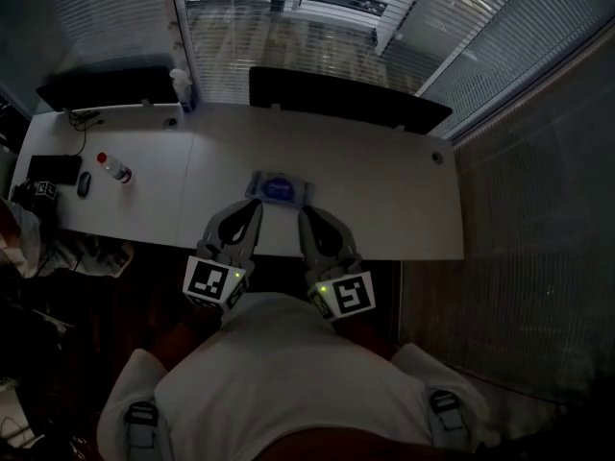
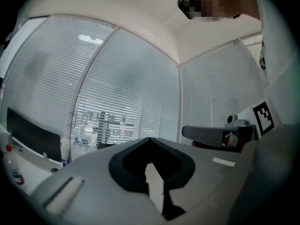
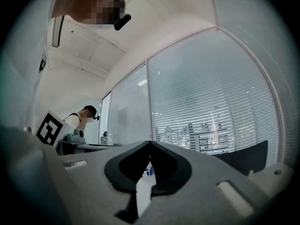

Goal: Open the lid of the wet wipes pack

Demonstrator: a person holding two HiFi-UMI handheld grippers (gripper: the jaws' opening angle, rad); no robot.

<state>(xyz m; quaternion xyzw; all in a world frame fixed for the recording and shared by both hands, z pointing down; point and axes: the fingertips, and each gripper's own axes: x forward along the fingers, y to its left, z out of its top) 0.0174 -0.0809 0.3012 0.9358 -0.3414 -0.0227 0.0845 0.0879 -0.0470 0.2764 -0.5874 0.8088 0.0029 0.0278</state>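
The wet wipes pack (image 1: pixel 279 189) lies flat on the white table (image 1: pixel 384 190) near its front edge. It is pale with a blue lid on top, and the lid looks flat. My left gripper (image 1: pixel 254 206) points at the pack's near left corner, just short of it. My right gripper (image 1: pixel 305 213) points at its near right corner. Both are held level, with the jaws together and nothing in them. In the left gripper view the tips (image 2: pixel 150 139) meet. In the right gripper view the tips (image 3: pixel 150 143) meet too, and a blue bit of the pack (image 3: pixel 149 171) shows through the gap below them.
A red-capped water bottle (image 1: pixel 115 169), a mouse (image 1: pixel 84 183) and a black device (image 1: pixel 53 169) sit at the table's left end. Dark chair backs (image 1: pixel 336 94) stand behind the table, before windows with blinds. Another person (image 3: pixel 83 118) stands at the left of the right gripper view.
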